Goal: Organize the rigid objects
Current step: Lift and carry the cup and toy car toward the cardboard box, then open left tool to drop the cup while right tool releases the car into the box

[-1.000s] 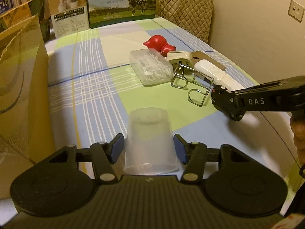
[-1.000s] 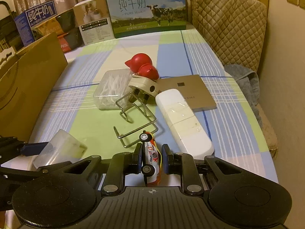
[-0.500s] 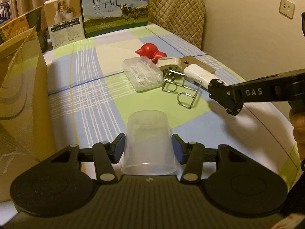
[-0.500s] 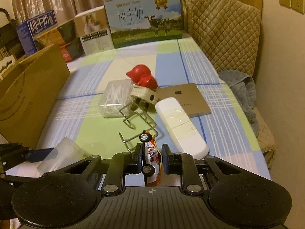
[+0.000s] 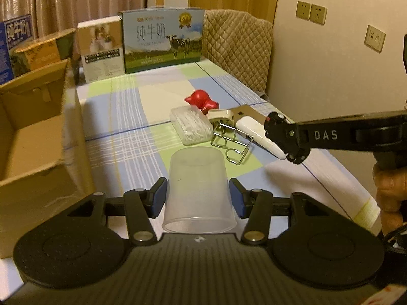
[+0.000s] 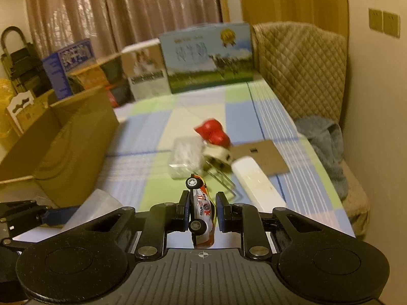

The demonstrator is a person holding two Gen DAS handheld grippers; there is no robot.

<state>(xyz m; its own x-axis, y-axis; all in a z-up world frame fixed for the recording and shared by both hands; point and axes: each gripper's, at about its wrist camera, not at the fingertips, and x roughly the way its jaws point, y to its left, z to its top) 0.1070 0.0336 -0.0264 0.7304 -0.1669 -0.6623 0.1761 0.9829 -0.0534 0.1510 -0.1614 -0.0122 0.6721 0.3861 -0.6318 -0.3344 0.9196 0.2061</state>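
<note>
Since the earlier frames both hands had risen: the table sat lower in each view and the open top of the cardboard box (image 5: 33, 132) had come into sight. The left gripper (image 5: 198, 198) pinched a clear cup (image 5: 198, 188) across its wall, mouth toward the camera, base pointing away; its blue pads (image 5: 159, 197) pressed the sides. The right gripper (image 6: 202, 212) had its fingers nearly together on a toy car (image 6: 201, 211), gripped nose-up by roof and underside. Both loads hung clear of the table, probably lifted so they could be carried over the box wall on the left, which looked like the place to collect things.

Farther out, still on the table, lay a wire rack (image 5: 232, 145), a white bar (image 5: 257, 134), a clear case of white sticks (image 5: 190, 124), a cream plug (image 5: 221, 115), a brown card (image 5: 250, 109) and a red toy (image 5: 201, 97), clustered and touching one another. The table wore a checked cloth (image 5: 122, 132) of blue, green and cream. Behind it stood milk cartons (image 5: 162, 40) and other boxes, a quilted chair back (image 5: 236, 45), curtains, and a wall with sockets (image 5: 311, 12). The right view was blurred.
</note>
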